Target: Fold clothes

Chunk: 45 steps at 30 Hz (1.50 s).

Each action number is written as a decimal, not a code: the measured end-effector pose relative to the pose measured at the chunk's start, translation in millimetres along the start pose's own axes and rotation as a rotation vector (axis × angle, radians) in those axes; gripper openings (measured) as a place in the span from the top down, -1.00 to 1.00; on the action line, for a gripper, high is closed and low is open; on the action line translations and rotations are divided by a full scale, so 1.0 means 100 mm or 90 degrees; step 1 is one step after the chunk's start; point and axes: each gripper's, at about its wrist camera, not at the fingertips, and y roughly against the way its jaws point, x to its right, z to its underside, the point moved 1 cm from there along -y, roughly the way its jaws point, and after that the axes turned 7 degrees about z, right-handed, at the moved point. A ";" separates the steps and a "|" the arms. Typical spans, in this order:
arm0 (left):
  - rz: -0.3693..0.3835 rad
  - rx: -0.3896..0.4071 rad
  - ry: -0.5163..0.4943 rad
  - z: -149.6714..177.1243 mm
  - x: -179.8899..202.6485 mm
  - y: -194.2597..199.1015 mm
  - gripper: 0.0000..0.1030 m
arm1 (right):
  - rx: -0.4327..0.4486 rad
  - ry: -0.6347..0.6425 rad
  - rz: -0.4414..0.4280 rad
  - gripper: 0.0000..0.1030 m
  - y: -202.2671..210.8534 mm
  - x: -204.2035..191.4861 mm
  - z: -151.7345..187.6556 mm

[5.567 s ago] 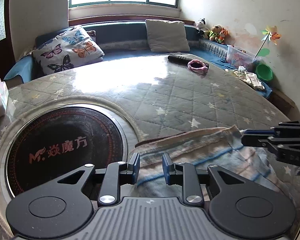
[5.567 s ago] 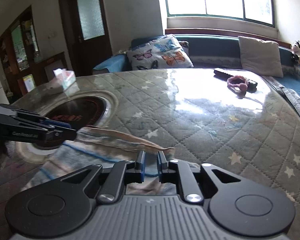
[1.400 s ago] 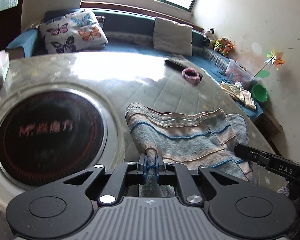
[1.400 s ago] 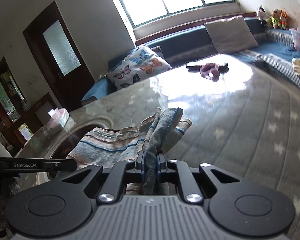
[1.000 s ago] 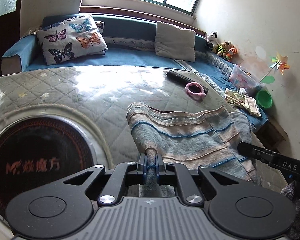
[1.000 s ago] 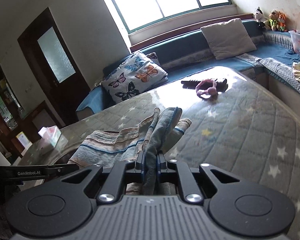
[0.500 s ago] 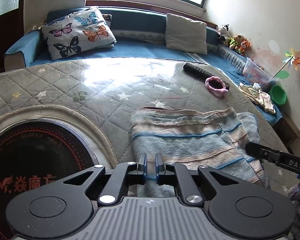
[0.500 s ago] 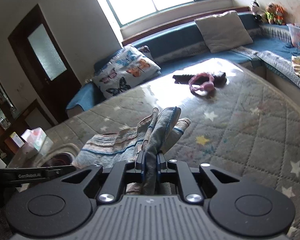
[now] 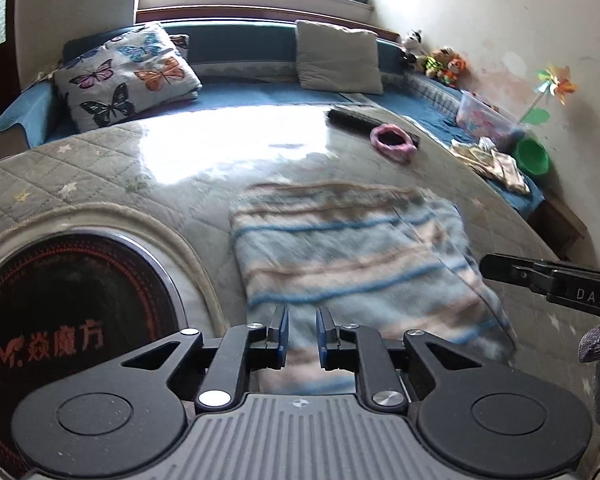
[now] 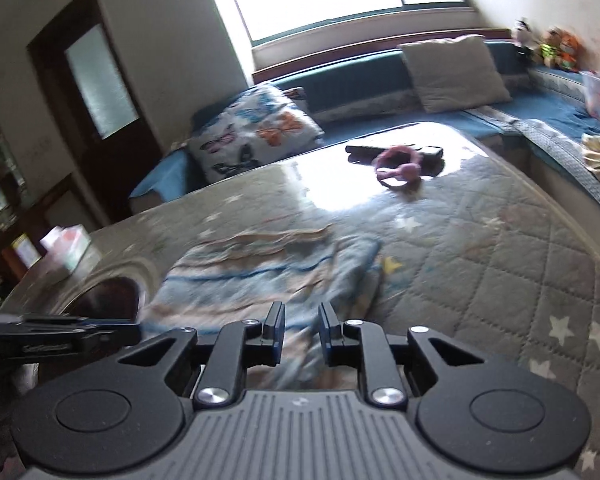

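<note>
Since a second earlier: both tongs let go; striped garment lay folded on quilted table.
Left gripper: parted, empty.
Right gripper: parted, empty.
Handling: looked soft, limp, light; best pinched at near corners.

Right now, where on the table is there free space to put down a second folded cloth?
The widest bare patch of the quilted table cover lies between the striped cloth and the butterfly pillow. Another lies right of the cloth, toward the table edge. Crowded: the far side with the pink ring and remote, and the cooktop on the left.
</note>
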 end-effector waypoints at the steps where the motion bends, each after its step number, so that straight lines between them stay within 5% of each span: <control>1: -0.001 -0.002 -0.004 0.03 0.02 0.00 0.68 | -0.003 0.004 -0.005 0.68 0.02 -0.02 0.03; 11: -0.038 -0.008 -0.033 0.26 0.01 0.07 0.67 | -0.041 0.020 0.010 0.70 0.09 0.02 0.35; 14: -0.029 0.002 -0.029 0.29 0.01 0.16 0.44 | -0.020 0.042 0.012 0.70 0.20 -0.05 0.36; 19: -0.024 0.000 -0.040 0.42 0.06 0.22 0.42 | 0.015 0.089 0.001 0.70 0.36 -0.23 0.40; 35: -0.048 0.000 0.006 0.59 -0.10 0.28 0.12 | -0.014 0.094 0.011 0.68 0.25 -0.25 0.65; 45: -0.045 0.007 0.003 0.71 0.03 0.43 -0.36 | -0.005 0.092 0.032 0.27 0.41 -0.29 0.79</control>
